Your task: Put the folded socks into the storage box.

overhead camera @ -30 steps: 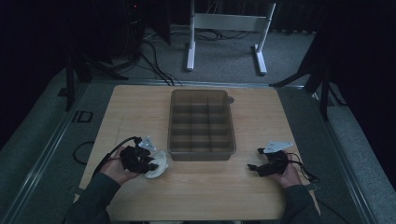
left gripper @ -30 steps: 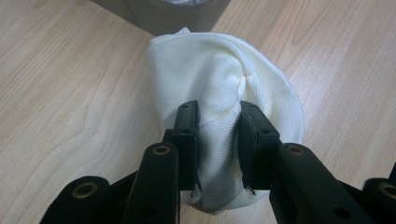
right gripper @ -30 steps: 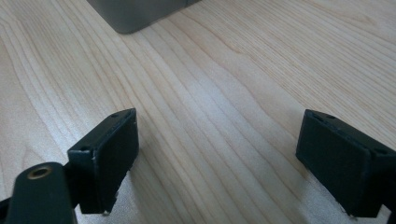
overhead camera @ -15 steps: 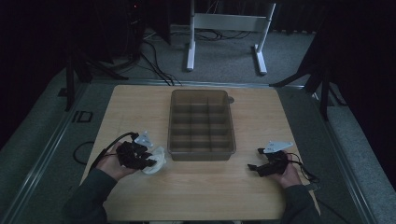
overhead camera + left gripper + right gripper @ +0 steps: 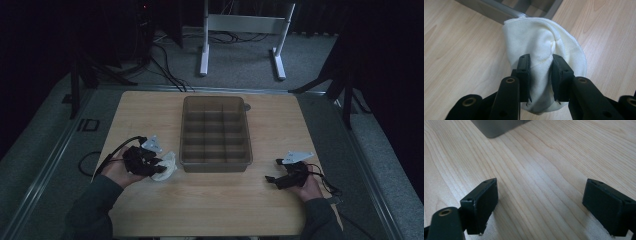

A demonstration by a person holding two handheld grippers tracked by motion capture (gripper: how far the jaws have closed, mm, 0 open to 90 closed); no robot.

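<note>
No brand, label or readable writing appeared on anything near the tongs. Ahead of both tongs, between them and a little further up the worktop point(image 5: 150, 115), stood a translucent grey divided tray point(image 5: 215, 133), its compartments in rows of three; nothing could be made out inside them in the dim high view. The left tongs point(image 5: 540, 75) were clamped on a bundled cream knitted cloth point(image 5: 544, 45), the two black pads pressing into its sides so the fabric bulged out beyond them. The cloth rested on the worktop, and its far edge lay just beside the tray's near left corner. The right tongs point(image 5: 540, 206) stood wide apart with bare wood between the pads, low over the worktop, the tray's near right corner ahead of them.
</note>
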